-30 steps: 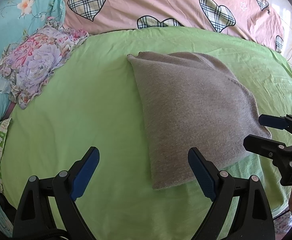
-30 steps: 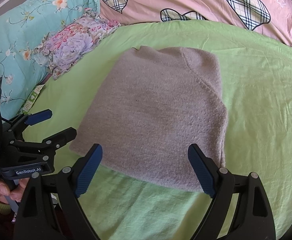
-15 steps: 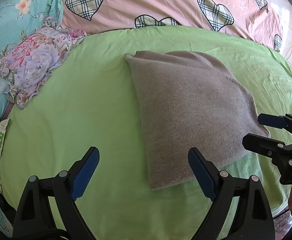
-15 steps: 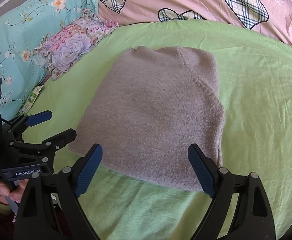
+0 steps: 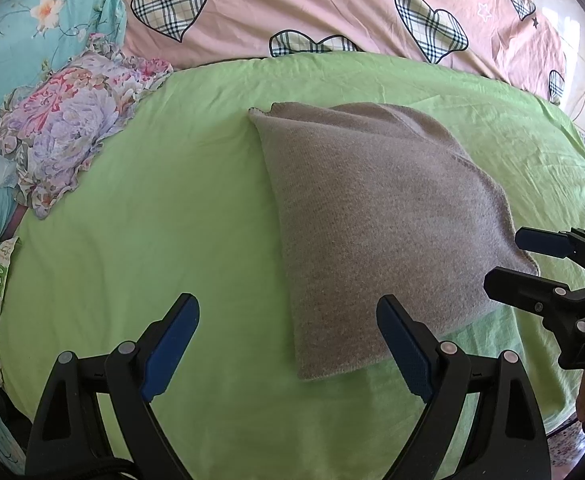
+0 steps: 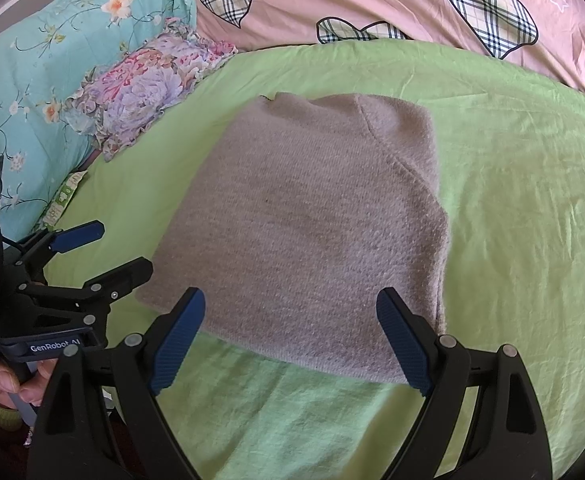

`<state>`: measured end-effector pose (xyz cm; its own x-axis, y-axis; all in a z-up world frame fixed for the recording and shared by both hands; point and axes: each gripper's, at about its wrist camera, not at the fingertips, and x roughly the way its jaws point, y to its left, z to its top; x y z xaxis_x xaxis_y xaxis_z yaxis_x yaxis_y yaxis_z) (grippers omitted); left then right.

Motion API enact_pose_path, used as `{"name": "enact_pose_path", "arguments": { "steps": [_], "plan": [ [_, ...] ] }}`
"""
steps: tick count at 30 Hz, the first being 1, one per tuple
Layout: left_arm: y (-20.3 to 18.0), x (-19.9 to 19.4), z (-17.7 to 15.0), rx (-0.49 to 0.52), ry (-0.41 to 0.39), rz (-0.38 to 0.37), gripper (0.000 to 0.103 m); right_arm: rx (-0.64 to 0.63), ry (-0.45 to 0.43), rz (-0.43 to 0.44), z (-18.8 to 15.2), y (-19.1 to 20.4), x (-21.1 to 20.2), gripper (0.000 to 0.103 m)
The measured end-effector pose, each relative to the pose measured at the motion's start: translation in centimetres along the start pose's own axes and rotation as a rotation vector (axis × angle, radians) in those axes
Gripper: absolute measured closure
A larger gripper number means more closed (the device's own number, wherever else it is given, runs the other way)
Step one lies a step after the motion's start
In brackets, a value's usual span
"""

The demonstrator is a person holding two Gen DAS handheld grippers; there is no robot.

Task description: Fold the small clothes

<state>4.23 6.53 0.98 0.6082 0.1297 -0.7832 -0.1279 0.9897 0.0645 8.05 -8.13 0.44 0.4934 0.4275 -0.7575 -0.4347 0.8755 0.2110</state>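
Observation:
A grey knitted garment (image 5: 376,216) lies folded into a rough rectangle on the green sheet (image 5: 164,216); it also shows in the right wrist view (image 6: 312,224). My left gripper (image 5: 288,344) is open and empty, just short of the garment's near left corner. My right gripper (image 6: 292,336) is open and empty, above the garment's near edge. Each gripper shows in the other's view: the right one (image 5: 512,256) at the garment's right corner, the left one (image 6: 104,248) at its left corner.
A floral frilled pillow (image 5: 64,132) lies at the left on a turquoise flowered quilt (image 5: 32,16). A pink quilt with plaid hearts (image 5: 332,12) lies across the back. The bed's near edge is just below the grippers.
Both grippers have drawn back slightly and stay open. The garment lies as it did.

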Motion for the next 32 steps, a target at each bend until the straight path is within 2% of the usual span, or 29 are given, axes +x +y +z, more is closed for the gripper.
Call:
{"name": "enact_pose_path", "arguments": {
  "steps": [14,32],
  "plan": [
    [1.1,0.2,1.2,-0.041,-0.013,-0.044,0.012,-0.003,0.001,-0.022,1.2,-0.4,-0.4,0.015],
    [0.7,0.2,1.9,-0.055,-0.003,-0.036,0.012,0.011,-0.005,-0.005,1.7,-1.0,-0.3,0.015]
  ]
}}
